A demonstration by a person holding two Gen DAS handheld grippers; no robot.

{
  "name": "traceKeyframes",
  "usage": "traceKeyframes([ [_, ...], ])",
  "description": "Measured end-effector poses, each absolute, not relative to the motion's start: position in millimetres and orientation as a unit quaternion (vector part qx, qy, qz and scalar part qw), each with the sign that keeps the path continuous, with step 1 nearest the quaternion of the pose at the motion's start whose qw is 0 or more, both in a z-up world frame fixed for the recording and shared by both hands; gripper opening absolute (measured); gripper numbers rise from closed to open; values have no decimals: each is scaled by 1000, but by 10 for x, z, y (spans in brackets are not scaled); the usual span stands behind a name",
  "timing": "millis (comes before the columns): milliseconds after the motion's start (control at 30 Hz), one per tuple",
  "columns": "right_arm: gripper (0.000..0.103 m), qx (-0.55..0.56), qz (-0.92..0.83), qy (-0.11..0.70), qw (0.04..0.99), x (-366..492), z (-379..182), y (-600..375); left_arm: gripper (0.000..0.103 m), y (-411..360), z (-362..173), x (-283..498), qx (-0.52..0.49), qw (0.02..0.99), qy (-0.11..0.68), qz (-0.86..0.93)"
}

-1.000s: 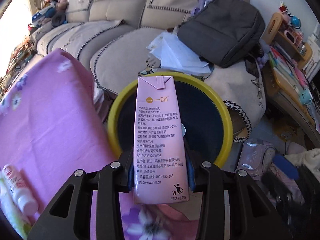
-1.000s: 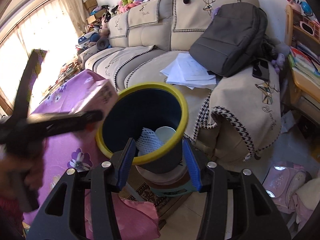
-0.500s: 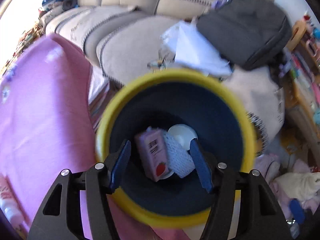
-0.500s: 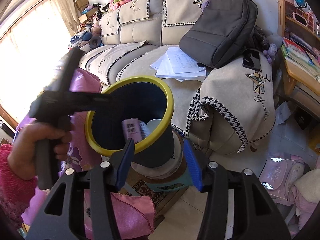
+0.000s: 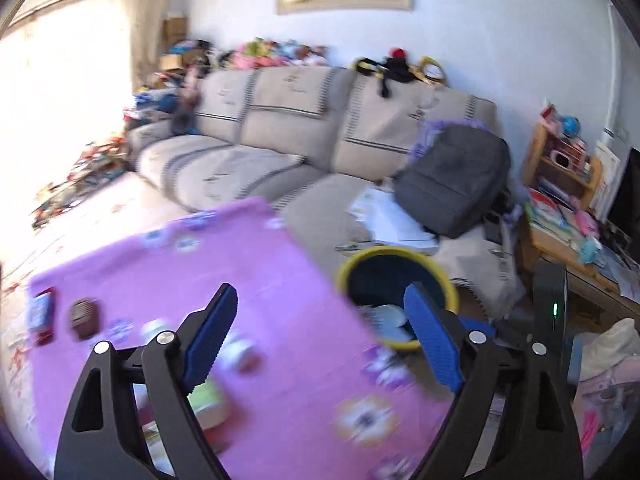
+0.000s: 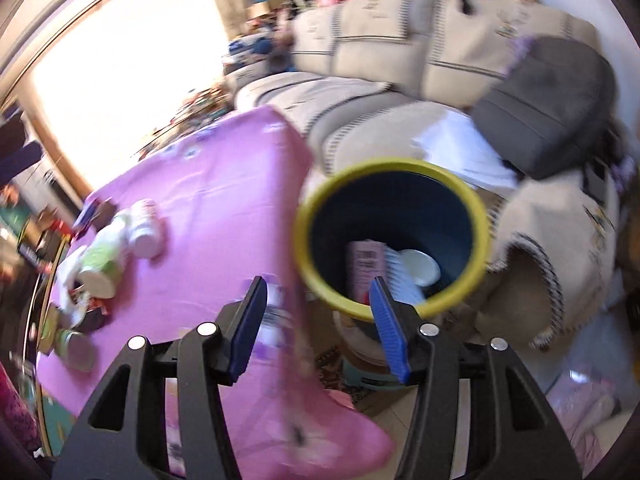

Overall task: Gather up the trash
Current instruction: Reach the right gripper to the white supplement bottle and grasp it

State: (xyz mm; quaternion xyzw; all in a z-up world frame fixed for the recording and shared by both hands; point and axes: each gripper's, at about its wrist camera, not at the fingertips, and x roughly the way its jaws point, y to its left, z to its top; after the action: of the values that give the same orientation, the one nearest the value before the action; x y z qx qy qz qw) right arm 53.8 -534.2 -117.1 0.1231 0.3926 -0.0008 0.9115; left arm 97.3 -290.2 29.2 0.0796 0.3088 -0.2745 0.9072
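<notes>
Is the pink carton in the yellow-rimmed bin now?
Yes. In the right wrist view the pink carton lies inside the yellow-rimmed bin, beside white foam netting and a white lid.

Pink carton lies tilted inside the yellow-rimmed dark bin; white mesh beside it.

From my feeds, the bin stands just right of the worktop, in front of the sofa. A carton, a mesh sleeve and a round lid lie in it. A backpack leans on the sofa behind, papers beside it. Bottles lie on the worktop's left part. A shelf stands right of the sofa.
</notes>
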Motion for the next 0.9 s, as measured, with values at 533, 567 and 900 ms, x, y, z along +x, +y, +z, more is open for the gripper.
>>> traceKeyframes([
  [533, 51, 17, 176, 432, 884, 1705, -1025, -3741, 95, -513, 21, 574, 19, 940, 312, -134],
  [567, 51, 4, 177, 437, 882, 1791, -1038, -3666, 95, -444, -4, 578, 17, 941, 313, -130],
  [900, 51, -26, 171, 505, 846, 2369, -1427, -3393, 95, -246, -120, 687, -9, 937, 330, -117],
])
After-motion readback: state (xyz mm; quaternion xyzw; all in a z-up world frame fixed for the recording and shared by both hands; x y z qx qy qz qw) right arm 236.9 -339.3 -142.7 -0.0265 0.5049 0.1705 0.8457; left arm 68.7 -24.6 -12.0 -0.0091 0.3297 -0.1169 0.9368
